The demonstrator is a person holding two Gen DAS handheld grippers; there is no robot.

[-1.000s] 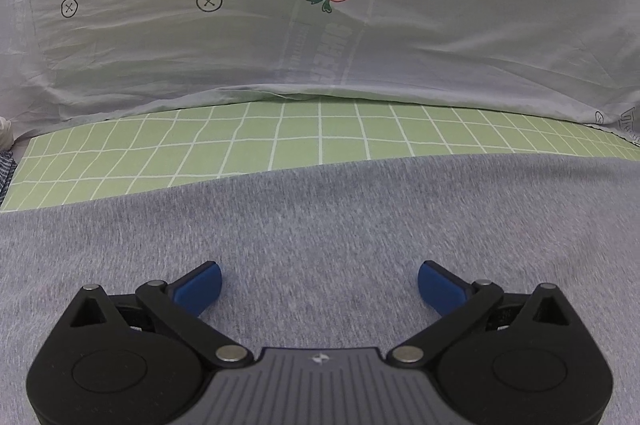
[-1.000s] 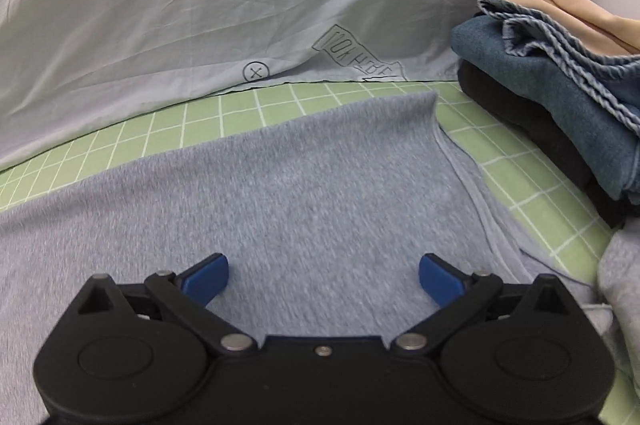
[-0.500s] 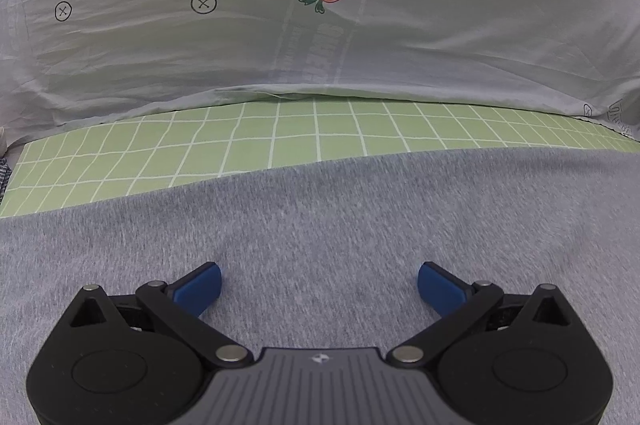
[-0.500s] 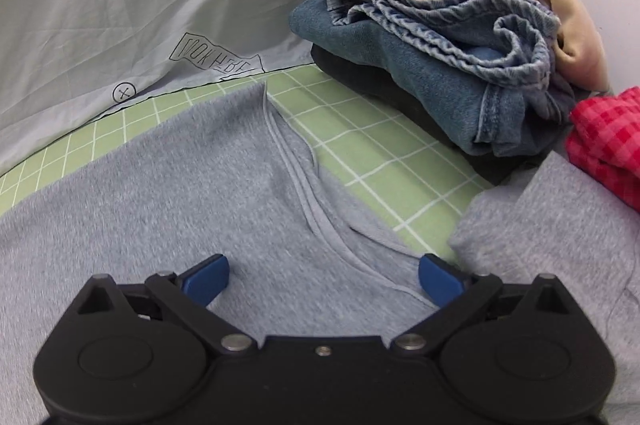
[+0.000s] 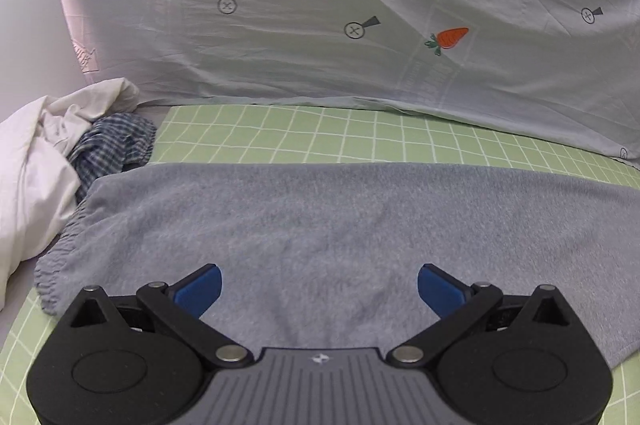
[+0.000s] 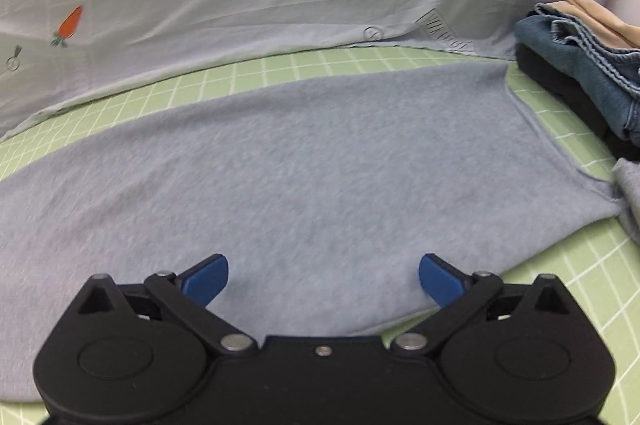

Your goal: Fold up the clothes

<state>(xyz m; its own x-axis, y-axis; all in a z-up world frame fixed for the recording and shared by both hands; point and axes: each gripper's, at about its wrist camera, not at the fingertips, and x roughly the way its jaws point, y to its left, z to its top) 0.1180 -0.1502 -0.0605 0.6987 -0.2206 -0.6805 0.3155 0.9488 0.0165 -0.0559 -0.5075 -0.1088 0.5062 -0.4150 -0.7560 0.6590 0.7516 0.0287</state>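
My left gripper hangs over the grey garment, jaws spread wide and holding nothing; my right gripper does the same over that garment. It lies flat on the green checked mat. Its gathered end shows at my left; the near edge is hidden under both gripper bodies. A white cloth half covers a blue plaid piece. The folded stack on my right is cut off by the frame edge.
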